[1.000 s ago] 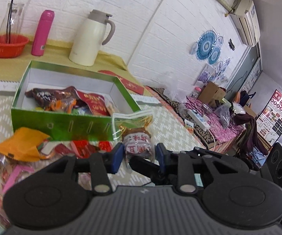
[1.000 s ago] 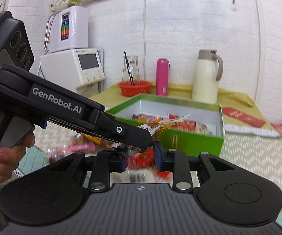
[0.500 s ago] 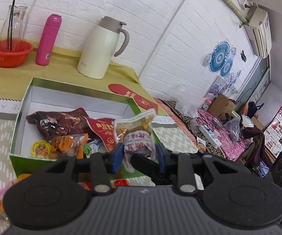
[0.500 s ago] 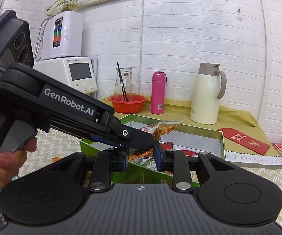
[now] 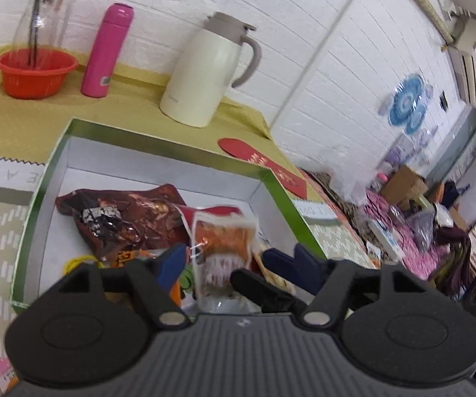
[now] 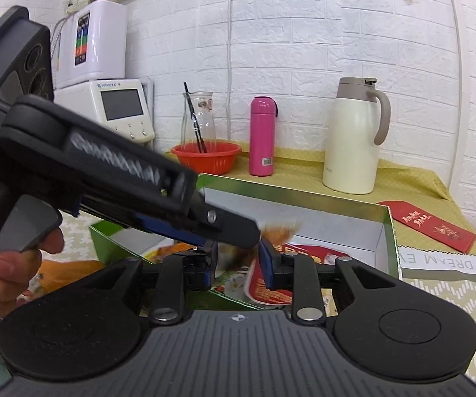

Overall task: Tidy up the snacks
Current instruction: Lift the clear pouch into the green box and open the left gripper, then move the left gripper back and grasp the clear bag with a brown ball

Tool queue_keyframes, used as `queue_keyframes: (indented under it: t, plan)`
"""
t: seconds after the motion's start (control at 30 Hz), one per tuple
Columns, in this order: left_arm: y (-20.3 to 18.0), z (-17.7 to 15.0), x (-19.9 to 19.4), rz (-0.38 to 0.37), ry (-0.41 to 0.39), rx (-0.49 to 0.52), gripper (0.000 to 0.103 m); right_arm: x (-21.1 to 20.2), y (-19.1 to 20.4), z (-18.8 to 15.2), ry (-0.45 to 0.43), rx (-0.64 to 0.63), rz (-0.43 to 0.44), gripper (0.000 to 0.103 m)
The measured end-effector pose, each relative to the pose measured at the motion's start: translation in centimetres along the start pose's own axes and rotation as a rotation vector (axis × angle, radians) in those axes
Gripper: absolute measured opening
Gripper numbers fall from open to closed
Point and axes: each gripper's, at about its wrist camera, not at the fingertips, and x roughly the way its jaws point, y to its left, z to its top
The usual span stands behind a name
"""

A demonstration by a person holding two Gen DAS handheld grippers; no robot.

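Observation:
A green box with a white inside holds several snack packs, among them a brown foil pack. My left gripper is over the box with its jaws spread apart. A clear packet with orange-brown filling is blurred between the fingers and not pinched. In the right wrist view the box lies ahead and the left gripper's finger crosses in front. My right gripper has its pads a small gap apart with nothing clearly held; the packet shows just beyond them.
A red bowl with a glass carafe, a pink flask and a cream jug stand behind the box on a yellow cloth. A red envelope lies right of the box. Loose snacks lie left of it.
My left gripper carried the packet up from the table over the box, then opened its jaws; the packet is now loose and dropping. My right gripper stayed close behind.

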Motion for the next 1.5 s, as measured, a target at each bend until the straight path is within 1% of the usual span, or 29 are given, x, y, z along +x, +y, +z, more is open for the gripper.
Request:
queue_keyframes:
  t: [0.03,0.07,0.1,0.13,0.17,0.2,0.27,0.37,0.6,0.83,0.93,1.07,1.13,1.17,1.27,1.37,1.4,1.43,1.5]
  plan:
    - [0.3,-0.1,-0.2,0.013,-0.025,-0.012,0.074,0.1,0.0,-0.2,0.01,-0.004,-0.007,0.066]
    - [0.4,-0.1,-0.3,0.025,-0.034,-0.009,0.077,0.3,-0.1,-0.4,0.023,-0.007,-0.01,0.076]
    - [0.4,-0.1,-0.3,0.044,-0.041,-0.002,0.079,0.3,-0.1,-0.6,0.024,-0.005,-0.013,0.089]
    - [0.2,-0.1,-0.4,0.082,-0.049,0.006,0.086,0.1,-0.2,-0.7,0.013,0.001,-0.022,0.103]
    - [0.1,-0.2,-0.5,0.121,-0.056,0.014,0.099,0.1,-0.2,-0.8,0.006,0.006,-0.034,0.103]
    - [-0.1,-0.2,-0.8,0.154,-0.076,0.027,0.098,-0.1,-0.2,-0.8,-0.002,0.011,-0.049,0.103]
    - [-0.3,-0.3,-1.1,0.184,-0.087,0.042,0.098,-0.2,-0.2,-0.8,-0.004,0.011,-0.066,0.103]
    - [-0.3,-0.4,-1.8,0.195,-0.081,0.027,0.098,-0.6,-0.3,-0.7,0.0,0.024,-0.076,0.103]
    - [-1.6,-0.7,-4.3,0.202,-0.104,0.045,0.098,-2.1,0.3,-0.1,-0.016,0.029,-0.088,0.103]
    - [-3.7,-1.5,-7.1,0.214,-0.125,0.084,0.098,-4.7,1.5,0.4,-0.04,0.021,-0.092,0.103]
    - [-4.5,-2.2,-8.6,0.229,-0.122,0.107,0.098,-5.8,1.9,0.4,-0.021,0.027,-0.104,0.103]
    - [-4.5,-4.3,-11.6,0.234,-0.147,0.102,0.098,-7.2,2.2,-0.7,0.044,0.07,-0.123,0.103]
    - [-4.0,-5.6,-12.9,0.234,-0.16,0.081,0.098,-8.1,2.4,-1.8,0.066,0.124,-0.135,0.103]
    - [-3.7,-6.3,-13.4,0.24,-0.16,0.066,0.098,-8.6,2.6,-2.6,0.081,0.167,-0.154,0.103]
    - [-2.9,-8.6,-14.7,0.245,-0.14,0.028,0.098,-9.6,3.1,-4.4,0.101,0.246,-0.187,0.103]
    - [-2.3,-11.1,-15.7,0.259,-0.112,0.021,0.098,-10.3,3.9,-5.7,0.119,0.295,-0.264,0.103]
    - [-2.0,-12.0,-16.0,0.264,-0.099,0.02,0.098,-10.4,4.0,-5.9,0.131,0.306,-0.27,0.103]
    - [-1.7,-12.6,-16.3,0.267,-0.088,0.016,0.098,-10.3,4.1,-6.1,0.157,0.314,-0.258,0.103]
    - [-0.9,-13.9,-16.9,0.276,-0.065,-0.002,0.098,-10.1,4.4,-6.3,0.212,0.31,-0.209,0.103]
